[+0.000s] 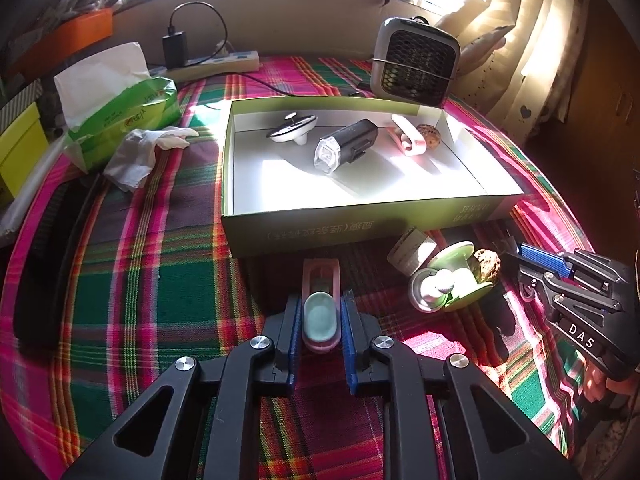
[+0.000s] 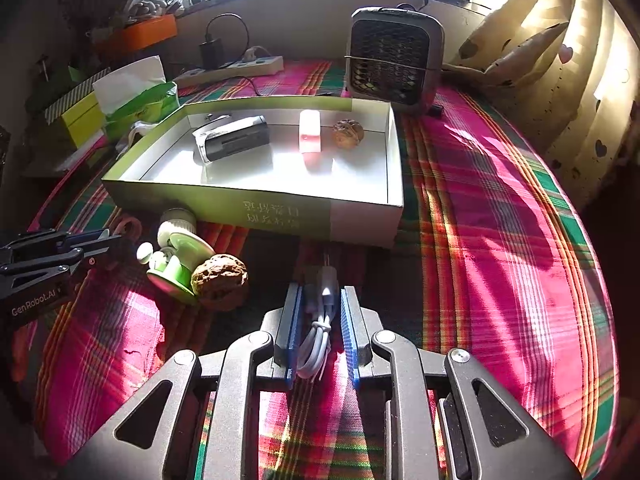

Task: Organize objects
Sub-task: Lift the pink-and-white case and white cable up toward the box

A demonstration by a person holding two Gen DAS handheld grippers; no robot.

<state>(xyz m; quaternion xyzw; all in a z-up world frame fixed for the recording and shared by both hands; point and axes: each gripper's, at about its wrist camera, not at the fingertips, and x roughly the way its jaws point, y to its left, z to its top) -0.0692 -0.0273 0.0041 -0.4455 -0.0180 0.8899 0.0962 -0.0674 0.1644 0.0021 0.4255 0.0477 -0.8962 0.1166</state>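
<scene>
Open box (image 1: 472, 210) lies dead ahead of both your grippers, near wall facing you, long side running across view; torch, pink clip, walnut already inside.

Your left gripper (image 1: 320, 312): clamped on pink-and-green clip (image 1: 319, 312), clip's long axis pointing straight at box wall. Lift over rim, carry forward.

Your right gripper (image 2: 320, 312): clamped on white coiled cable (image 2: 318, 336), plug end toward box. Right sits nearer box's right end.

**Handheld grippers: appearance**

Left gripper (image 1: 320, 316): black angular linkage arms showing silver round screws, blue ribbed pads (image 1: 295, 332). Right gripper (image 2: 320, 320): wearing matching grey-black arms; its side is bearing white "DAS" lettering; the left's is reading "GenRobot.AI".
</scene>
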